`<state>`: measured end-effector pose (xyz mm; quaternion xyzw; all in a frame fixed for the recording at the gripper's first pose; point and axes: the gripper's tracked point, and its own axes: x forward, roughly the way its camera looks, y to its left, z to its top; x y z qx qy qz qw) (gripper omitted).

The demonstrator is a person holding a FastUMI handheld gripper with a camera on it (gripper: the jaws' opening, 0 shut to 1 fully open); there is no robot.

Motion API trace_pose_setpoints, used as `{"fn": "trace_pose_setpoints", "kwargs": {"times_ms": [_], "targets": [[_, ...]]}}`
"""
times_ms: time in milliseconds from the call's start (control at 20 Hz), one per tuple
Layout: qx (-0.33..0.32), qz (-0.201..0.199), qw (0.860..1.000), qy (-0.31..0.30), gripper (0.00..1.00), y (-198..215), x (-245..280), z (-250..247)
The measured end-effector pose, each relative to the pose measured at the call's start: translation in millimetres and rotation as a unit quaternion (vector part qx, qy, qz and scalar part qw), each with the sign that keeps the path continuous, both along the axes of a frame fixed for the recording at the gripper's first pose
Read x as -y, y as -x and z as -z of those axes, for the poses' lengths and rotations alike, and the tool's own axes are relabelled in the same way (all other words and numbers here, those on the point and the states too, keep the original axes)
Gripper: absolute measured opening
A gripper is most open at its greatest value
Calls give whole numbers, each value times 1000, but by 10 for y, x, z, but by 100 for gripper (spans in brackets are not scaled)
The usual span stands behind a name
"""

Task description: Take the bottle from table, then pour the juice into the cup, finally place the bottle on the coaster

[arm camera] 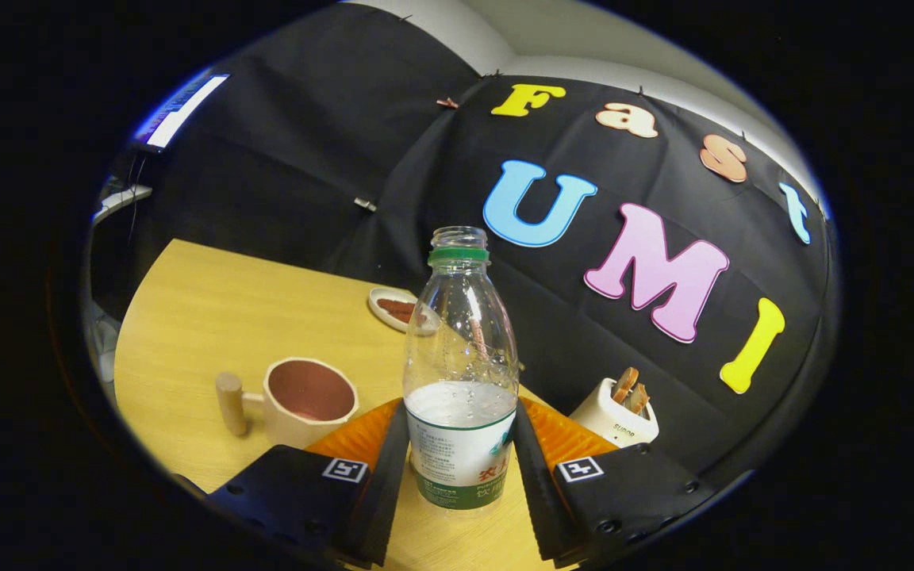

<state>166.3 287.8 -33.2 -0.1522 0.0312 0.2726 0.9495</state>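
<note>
A clear plastic bottle (461, 357) with a green neck ring and no cap stands upright between my fingers, about a third full of clear liquid. My gripper (461, 412) is shut on it, both fingers pressing its labelled lower part. Whether its base touches the wooden table (211, 317) I cannot tell. A beige cup (310, 396) with a reddish inside and a wooden peg handle sits just left of the bottle, beyond the left finger. A small white coaster-like dish (395, 308) with a brown centre lies farther back, partly behind the bottle.
A white toaster (616, 419) with bread slices in it stands beyond the right finger, near the table's edge by the black cloth wall. Bare tabletop stretches to the left of the cup.
</note>
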Motion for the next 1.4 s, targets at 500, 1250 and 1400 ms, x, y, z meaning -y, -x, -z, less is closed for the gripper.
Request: {"fn": "trace_pose_setpoints", "kwargs": {"times_ms": [500,1250,1400], "targets": [[-38,-4,983,-177,74,-393,-20,-62],[-90,39,970,-221,76,-981,208,651],[-88,46,972,-211,76,-1014,237,719]]}}
